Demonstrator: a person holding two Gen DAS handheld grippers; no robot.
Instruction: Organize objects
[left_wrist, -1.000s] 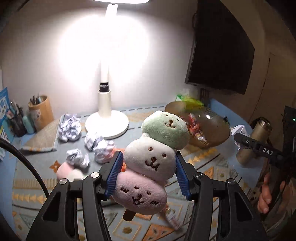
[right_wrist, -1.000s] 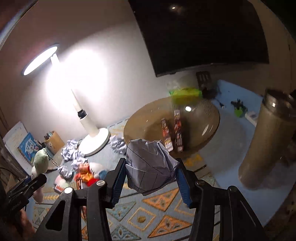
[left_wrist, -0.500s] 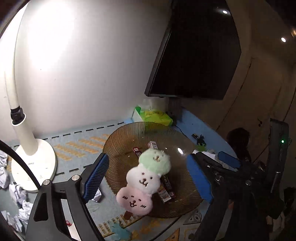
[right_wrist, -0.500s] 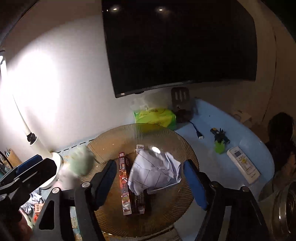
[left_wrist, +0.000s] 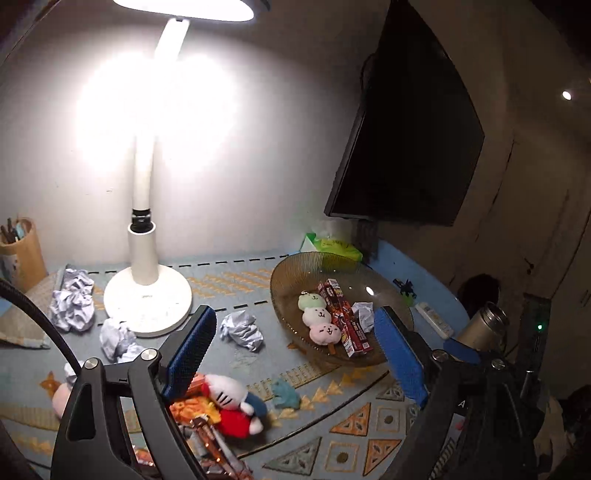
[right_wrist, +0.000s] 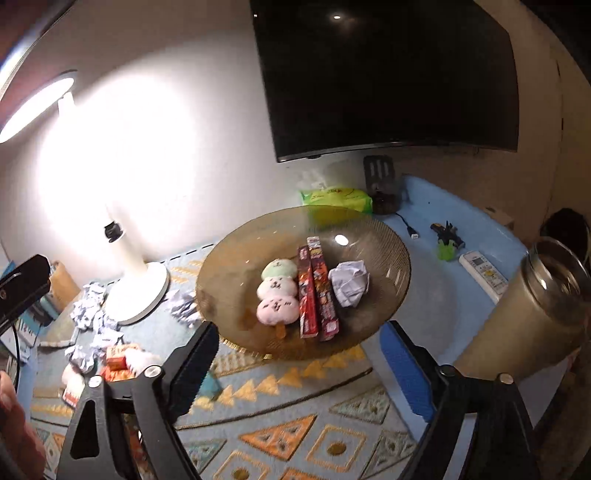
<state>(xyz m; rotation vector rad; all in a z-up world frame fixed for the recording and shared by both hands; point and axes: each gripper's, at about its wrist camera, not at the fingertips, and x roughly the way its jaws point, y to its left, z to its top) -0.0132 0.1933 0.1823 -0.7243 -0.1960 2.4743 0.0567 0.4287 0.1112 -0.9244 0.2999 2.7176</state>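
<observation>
Both loads have left the jaws: plush (left_wrist: 317, 318) and paper ball (right_wrist: 349, 282) now lie in the bowl (right_wrist: 236, 258) ahead. Left gripper (left_wrist: 295, 354) and right gripper (right_wrist: 303, 369) have just been opening, jaws wide apart, nothing between them.

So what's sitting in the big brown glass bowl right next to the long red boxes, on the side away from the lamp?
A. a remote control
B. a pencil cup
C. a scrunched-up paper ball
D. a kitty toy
C: in the right wrist view the crumpled paper ball lies inside the glass bowl, beside the red boxes, with the three-face plush on their other side.
</observation>
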